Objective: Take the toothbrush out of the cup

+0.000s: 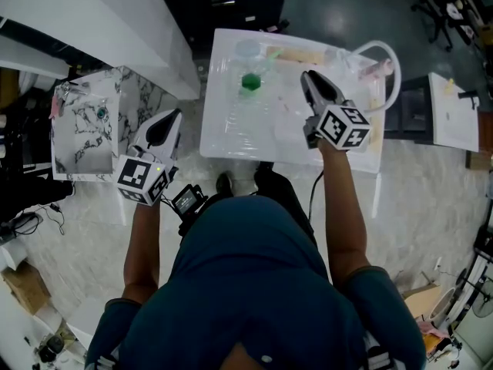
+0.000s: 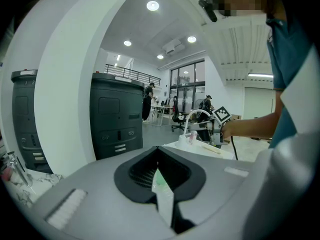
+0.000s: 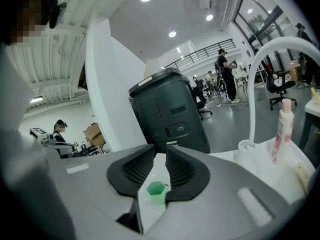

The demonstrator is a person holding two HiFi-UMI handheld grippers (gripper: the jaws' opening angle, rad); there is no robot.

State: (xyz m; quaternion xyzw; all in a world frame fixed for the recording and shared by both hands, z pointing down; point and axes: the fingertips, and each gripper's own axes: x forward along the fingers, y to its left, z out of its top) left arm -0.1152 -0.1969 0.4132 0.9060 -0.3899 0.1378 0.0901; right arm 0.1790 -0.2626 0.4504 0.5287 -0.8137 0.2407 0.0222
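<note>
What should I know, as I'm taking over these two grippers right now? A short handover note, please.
Left gripper: jaws together, empty, held off the white counter's left edge.
Right gripper: jaws slightly apart, empty, over the counter, green cup ahead, untouched.
Toothbrush: cannot make it out in the cup.
Done: nothing gripped yet.
Left: find it, grip it, lift it out.

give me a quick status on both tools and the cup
Left tool shut, held off the counter. Right tool open, empty, green cup ahead of it. Toothbrush can't be made out. Nothing seen between tool and cup.
</note>
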